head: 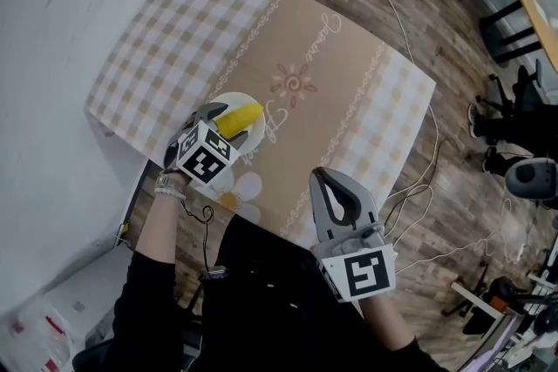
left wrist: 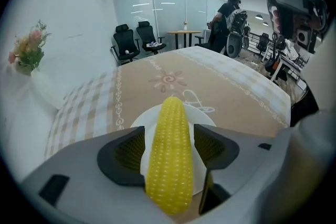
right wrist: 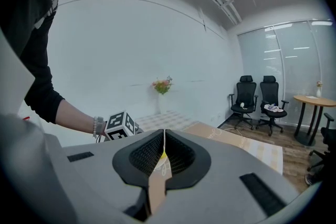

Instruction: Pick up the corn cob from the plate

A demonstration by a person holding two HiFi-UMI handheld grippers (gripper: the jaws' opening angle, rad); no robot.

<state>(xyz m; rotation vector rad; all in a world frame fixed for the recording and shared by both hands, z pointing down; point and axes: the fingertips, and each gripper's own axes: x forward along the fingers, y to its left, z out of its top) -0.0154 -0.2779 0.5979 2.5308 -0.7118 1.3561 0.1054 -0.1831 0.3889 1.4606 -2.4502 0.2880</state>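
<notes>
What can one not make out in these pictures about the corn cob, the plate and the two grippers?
- Head view: the left gripper covers one end of the corn cob and part of the plate.
- Left gripper view: the corn cob hides the plate's middle, so their contact is unseen.
- Right gripper view: the shut right gripper blocks nearly all of corn cob and plate.

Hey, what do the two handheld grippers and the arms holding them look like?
The left gripper and right gripper are grey, with dark ribbed pads inside the jaws; each carries a white cube with black square markers. A black cable trails from the left one. The person wears black sleeves and a bracelet on the left wrist.
</notes>
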